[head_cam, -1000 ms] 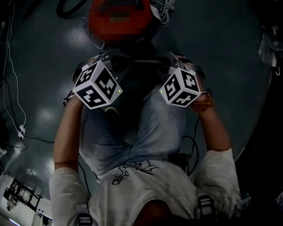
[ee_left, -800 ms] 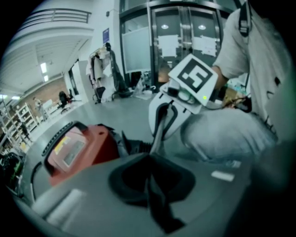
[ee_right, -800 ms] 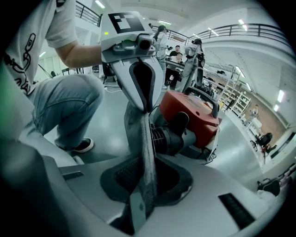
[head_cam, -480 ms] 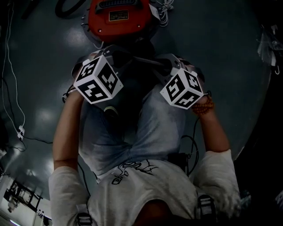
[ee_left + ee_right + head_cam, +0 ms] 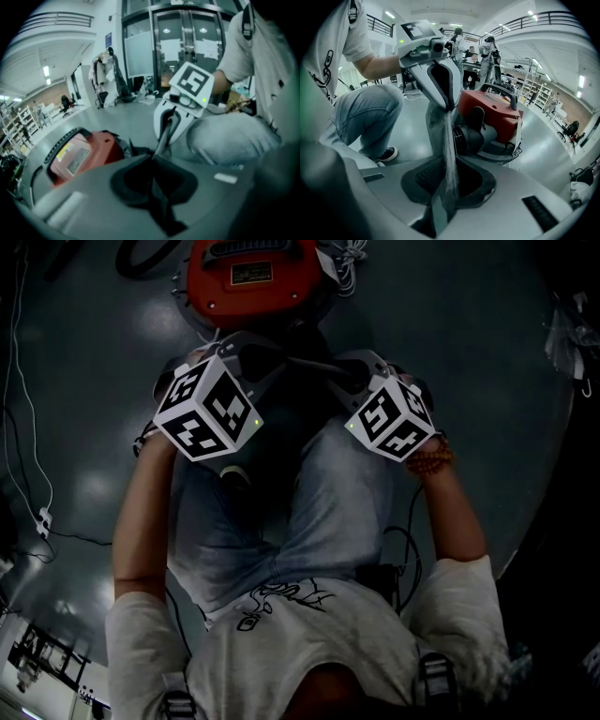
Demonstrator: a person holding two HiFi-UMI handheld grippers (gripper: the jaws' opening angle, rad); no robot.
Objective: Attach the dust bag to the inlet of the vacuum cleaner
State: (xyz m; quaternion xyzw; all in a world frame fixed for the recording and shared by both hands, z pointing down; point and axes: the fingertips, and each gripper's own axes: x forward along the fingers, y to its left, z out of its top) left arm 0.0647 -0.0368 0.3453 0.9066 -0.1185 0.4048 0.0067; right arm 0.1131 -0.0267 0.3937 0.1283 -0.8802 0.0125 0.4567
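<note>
The red vacuum cleaner [image 5: 248, 277] stands on the floor ahead of my knees. In the right gripper view its black round inlet [image 5: 469, 136] faces me. The grey cloth dust bag [image 5: 443, 136] is stretched as a strip between both grippers, just in front of the vacuum. My left gripper [image 5: 255, 354] is shut on one edge of the bag [image 5: 161, 140]. My right gripper [image 5: 349, 376] is shut on the other edge, where the cloth runs down between its pads. The bag hangs beside the inlet, apart from it.
I am crouching, and my knees in jeans [image 5: 309, 502] sit right under the grippers. A white cable [image 5: 23, 418] lies on the floor at left and a black hose [image 5: 141, 259] by the vacuum. Several people [image 5: 487, 51] stand far behind it.
The right gripper has rolled a little about its own axis, turning its marker cube. The left gripper and the vacuum have stayed where they were.
</note>
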